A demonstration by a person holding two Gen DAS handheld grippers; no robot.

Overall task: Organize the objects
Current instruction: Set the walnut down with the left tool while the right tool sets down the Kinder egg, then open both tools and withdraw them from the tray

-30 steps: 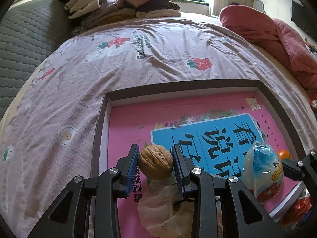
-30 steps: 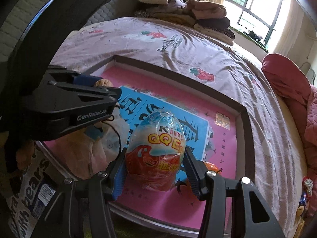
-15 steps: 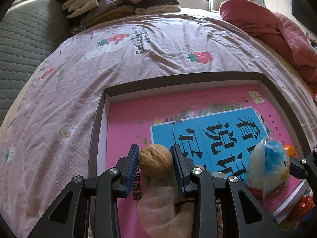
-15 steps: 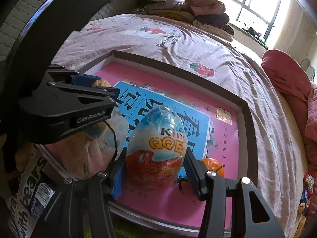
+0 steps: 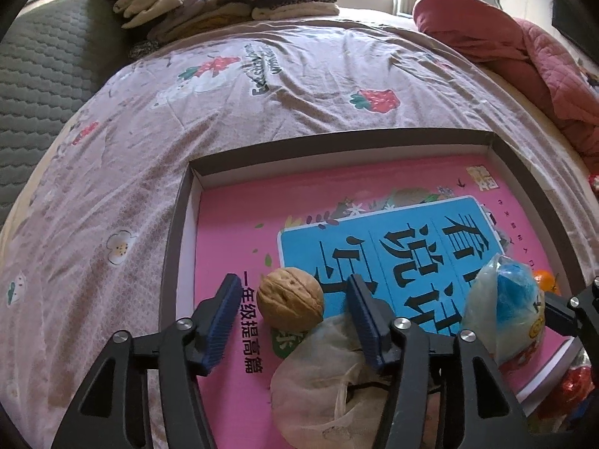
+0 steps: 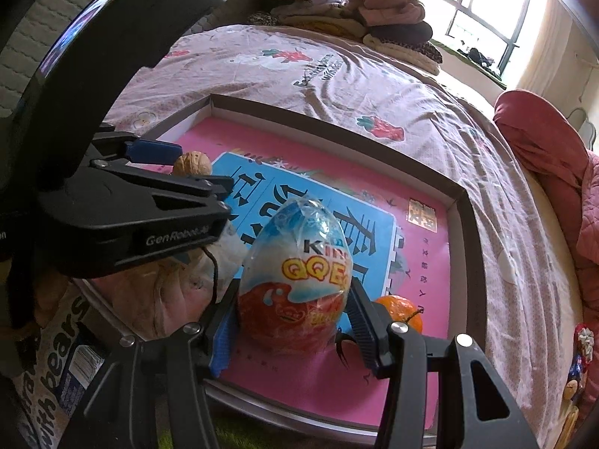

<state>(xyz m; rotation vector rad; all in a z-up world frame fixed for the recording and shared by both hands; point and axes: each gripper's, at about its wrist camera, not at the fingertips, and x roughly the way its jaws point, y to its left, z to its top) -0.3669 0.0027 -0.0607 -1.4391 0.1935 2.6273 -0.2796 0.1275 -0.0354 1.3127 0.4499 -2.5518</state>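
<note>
One brown walnut (image 5: 290,299), one foil-wrapped blue-and-red chocolate egg (image 6: 295,280) and one small orange fruit (image 6: 400,312) are seen in the shallow pink-floored cardboard tray (image 5: 337,142) on the bed. The left claw (image 5: 292,321) has just been opened; the walnut lies between its pads, apparently untouched, near the tray's near edge. The egg is gripped by the right claw (image 6: 292,329).

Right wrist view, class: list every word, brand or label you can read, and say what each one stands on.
"GenRobot.AI": side of the left gripper.
"Kin" and "QQ E", partly hidden by creases: wrapper of the chocolate egg.
"with bears": printed paper at the lower left.
Large Chinese characters on the pink book's blue panel: partly covered.
Bedsheet lettering: too blurred to read.
</note>
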